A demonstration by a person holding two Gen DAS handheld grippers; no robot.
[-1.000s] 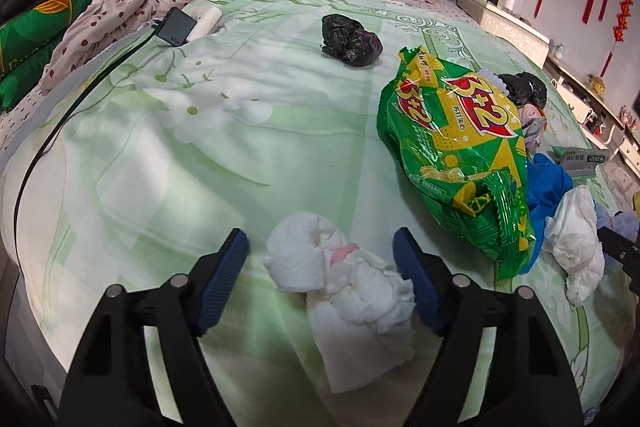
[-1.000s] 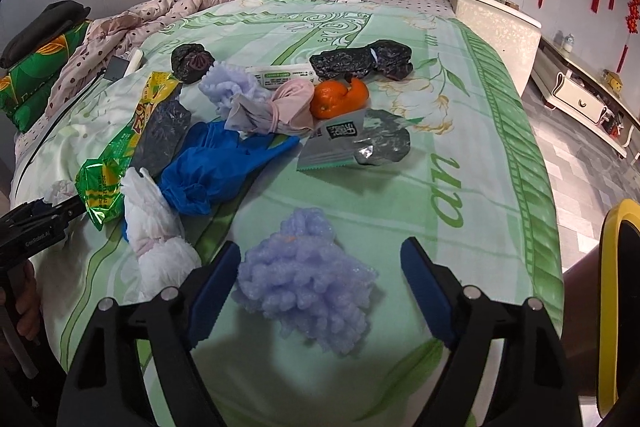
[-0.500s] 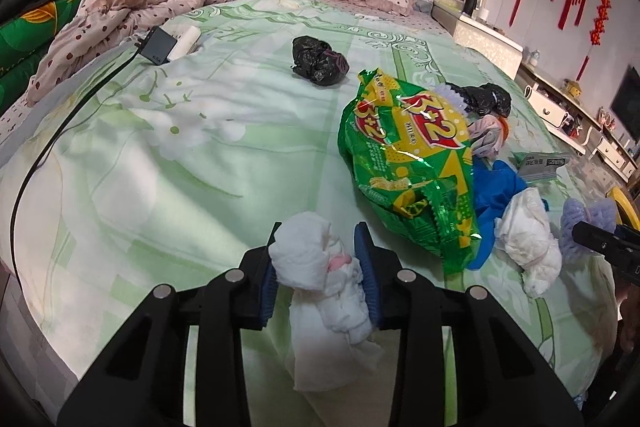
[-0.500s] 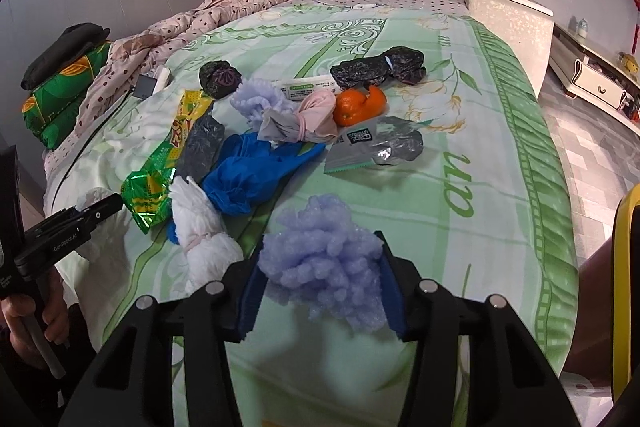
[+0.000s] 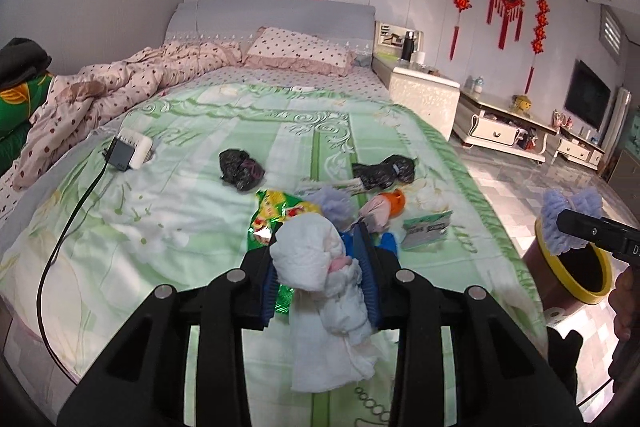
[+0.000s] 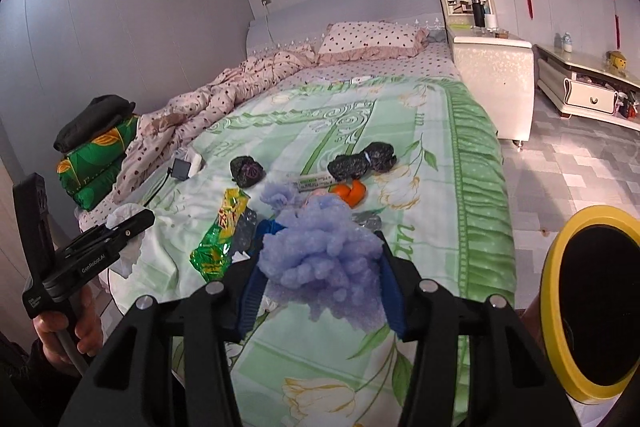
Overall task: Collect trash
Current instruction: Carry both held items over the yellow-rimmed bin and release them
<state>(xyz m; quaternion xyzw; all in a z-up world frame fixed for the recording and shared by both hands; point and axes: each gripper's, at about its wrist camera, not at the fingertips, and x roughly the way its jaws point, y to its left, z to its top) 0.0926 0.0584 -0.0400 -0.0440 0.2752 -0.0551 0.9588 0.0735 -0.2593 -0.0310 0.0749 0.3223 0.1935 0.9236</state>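
My left gripper (image 5: 318, 263) is shut on a crumpled white tissue wad (image 5: 312, 259), held up off the green bedspread (image 5: 180, 227) with its tail hanging below the pads. My right gripper (image 6: 320, 279) is shut on a fluffy lilac foam wad (image 6: 320, 259), also raised above the bed. In the left wrist view the lilac wad (image 5: 568, 215) hangs over a yellow-rimmed bin (image 5: 592, 293) at the right. The same bin (image 6: 554, 307) stands on the floor beside the bed in the right wrist view.
Still on the bed are a green snack bag (image 6: 220, 227), two black bags (image 6: 246, 171) (image 6: 360, 161), orange peel (image 6: 352, 193) and a blue bag. A charger (image 5: 128, 151) with its cable lies at the left. A nightstand (image 6: 492, 75) and tiled floor are to the right.
Both grippers closed on their wads, the left on the white tissue and the right on the lilac foam. Both then rose off the bedspread with them, and the bin came into view.
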